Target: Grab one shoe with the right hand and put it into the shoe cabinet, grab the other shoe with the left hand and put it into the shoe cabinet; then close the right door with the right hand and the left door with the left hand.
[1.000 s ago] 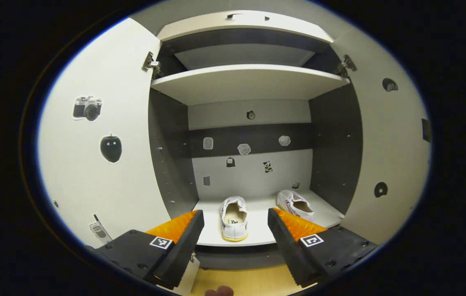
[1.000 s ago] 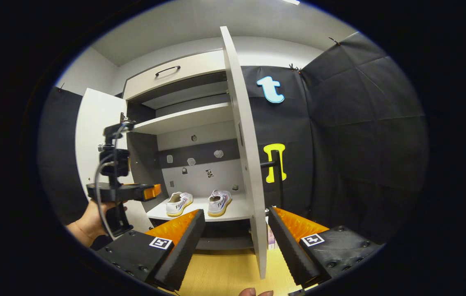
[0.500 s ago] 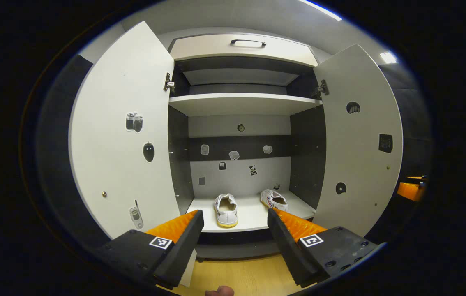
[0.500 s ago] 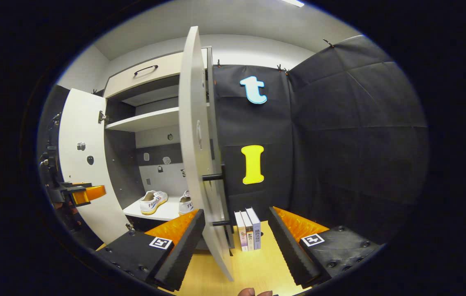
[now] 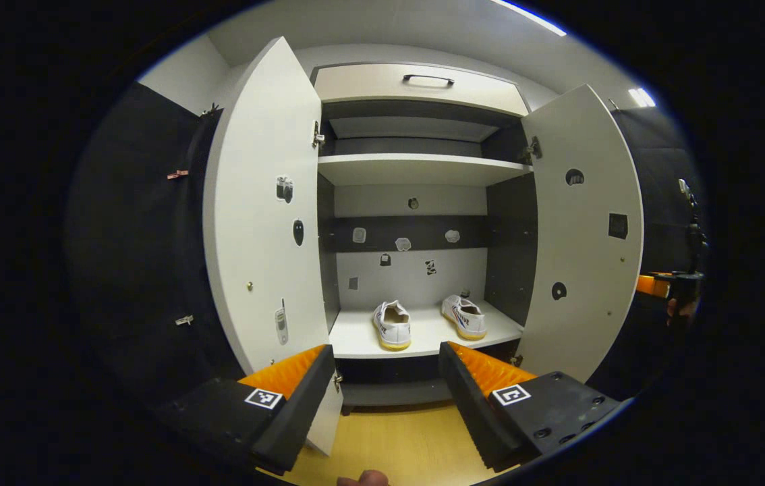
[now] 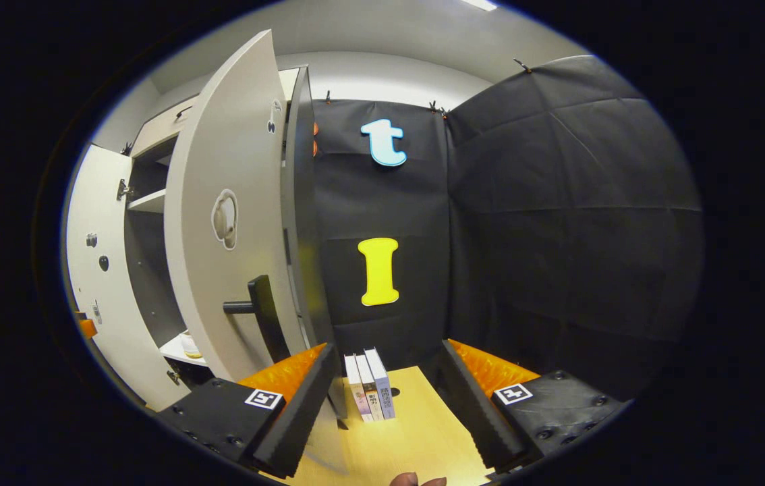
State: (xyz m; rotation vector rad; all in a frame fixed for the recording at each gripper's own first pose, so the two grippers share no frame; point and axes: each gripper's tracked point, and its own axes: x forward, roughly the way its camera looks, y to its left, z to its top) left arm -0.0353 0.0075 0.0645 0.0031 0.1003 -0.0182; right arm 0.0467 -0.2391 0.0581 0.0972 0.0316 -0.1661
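Observation:
Two white shoes, one on the left point(image 5: 392, 325) and one on the right point(image 5: 463, 316), stand on the bottom shelf point(image 5: 355, 341) of the shoe cabinet. Both doors hang open: the left door point(image 5: 261, 209) and the right door point(image 5: 581, 229). My left gripper point(image 5: 386, 391) is open and empty, some way in front of the cabinet. My right gripper point(image 6: 386, 395) is open and empty beside the outer face of the right door point(image 6: 220, 223), near its dark handle point(image 6: 258, 310). A sliver of a shoe point(image 6: 188, 343) peeks past that door. Far to the right in the left gripper view is the right gripper point(image 5: 666, 283).
Three books point(image 6: 369, 385) stand upright on the wooden floor point(image 6: 416, 425) against the black cloth wall, right of the cabinet. An upper shelf point(image 5: 423, 169) and a drawer with a handle point(image 5: 428, 79) sit above. Stickers dot the inner faces of the doors and the back panel.
The left gripper has backed away from the cabinet and swung left, so the shoes look smaller. The right gripper has swung round to the outer side of the right door.

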